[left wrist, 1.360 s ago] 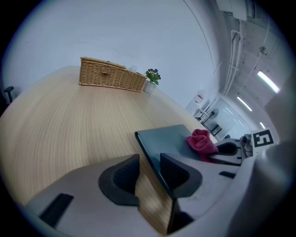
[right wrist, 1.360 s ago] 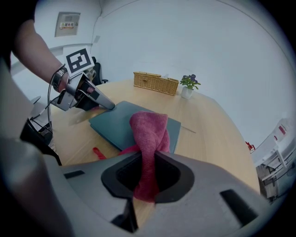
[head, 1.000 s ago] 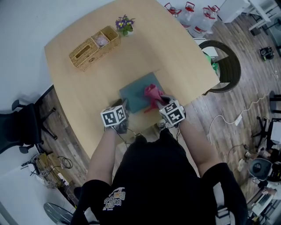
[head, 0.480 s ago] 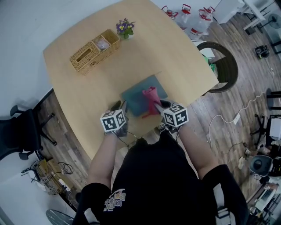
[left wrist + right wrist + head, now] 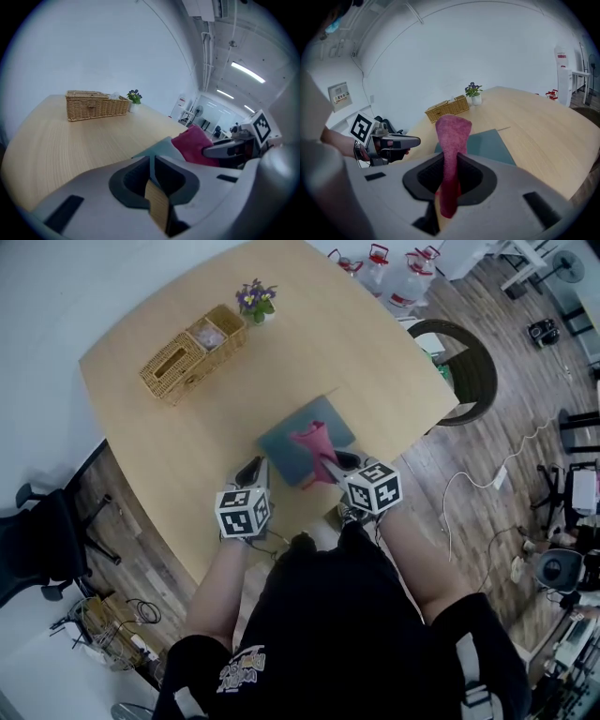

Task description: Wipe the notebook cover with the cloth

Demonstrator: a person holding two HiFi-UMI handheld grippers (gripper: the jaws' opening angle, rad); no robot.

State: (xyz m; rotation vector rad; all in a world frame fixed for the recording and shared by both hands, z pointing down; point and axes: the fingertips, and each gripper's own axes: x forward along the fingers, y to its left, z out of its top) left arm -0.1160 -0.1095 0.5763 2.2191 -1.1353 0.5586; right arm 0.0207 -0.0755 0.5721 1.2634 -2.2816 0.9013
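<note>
A teal notebook (image 5: pixel 284 448) lies flat near the table's front edge. My left gripper (image 5: pixel 254 471) is at its near left corner. Its jaws are closing, and in the left gripper view (image 5: pixel 152 162) they stand almost together with the notebook's (image 5: pixel 158 148) edge running in between them. My right gripper (image 5: pixel 330 463) is shut on a pink cloth (image 5: pixel 312 441). The cloth (image 5: pixel 452 133) stands up out of the jaws over the notebook's (image 5: pixel 490 144) near right part. Each gripper shows in the other's view: the right gripper (image 5: pixel 224 150) and the left gripper (image 5: pixel 399 140).
A wicker basket (image 5: pixel 186 351) and a small flower pot (image 5: pixel 251 298) stand at the table's (image 5: pixel 356 343) far side. On the floor are a round dark chair (image 5: pixel 472 371) at the right, water bottles (image 5: pixel 377 262) behind, and a black office chair (image 5: pixel 37 540) at the left.
The left gripper's jaws have come together at the notebook's near left corner. The right gripper with the cloth has shifted slightly left over the cover.
</note>
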